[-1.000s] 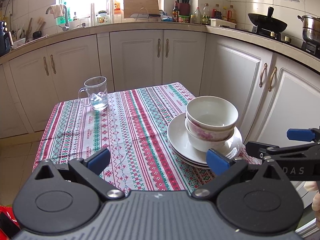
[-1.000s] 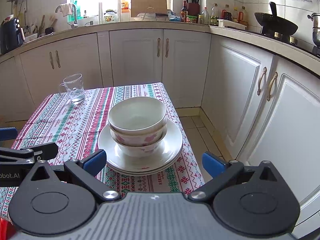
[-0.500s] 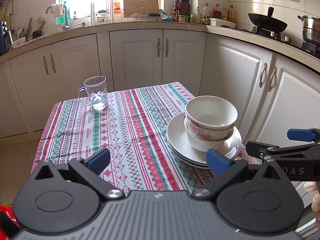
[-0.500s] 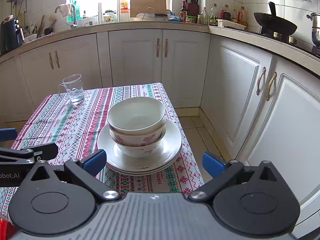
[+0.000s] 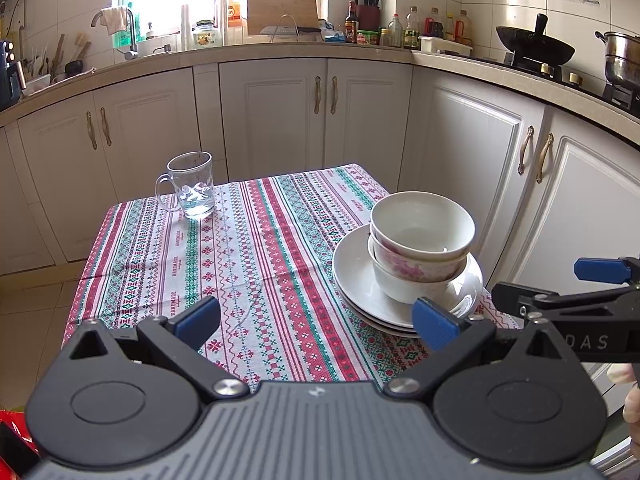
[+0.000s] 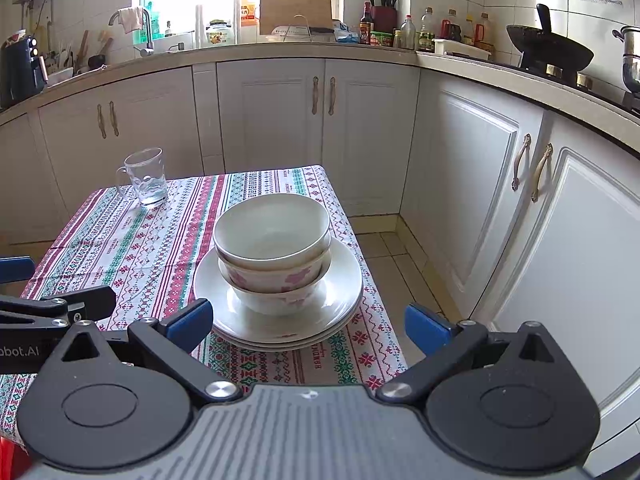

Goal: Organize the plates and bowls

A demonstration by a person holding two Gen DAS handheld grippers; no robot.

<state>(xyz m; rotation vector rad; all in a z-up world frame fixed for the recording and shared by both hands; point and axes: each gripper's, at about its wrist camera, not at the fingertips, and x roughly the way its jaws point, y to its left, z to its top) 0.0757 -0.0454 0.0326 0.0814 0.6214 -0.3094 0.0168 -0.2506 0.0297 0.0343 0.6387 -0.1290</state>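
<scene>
Nested bowls (image 6: 273,240) sit centred on stacked plates (image 6: 344,292) at twelve o'clock, apparently sorted; both the right gripper (image 6: 308,324) and the left gripper (image 5: 316,320) hover spread and empty.

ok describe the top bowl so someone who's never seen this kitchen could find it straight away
Start at the small table with the striped red and green cloth; near its right edge is a stack of white plates with two nested bowls on it. The top bowl is plain cream-white, while the bowl beneath it has pink flowers on its side.
</scene>
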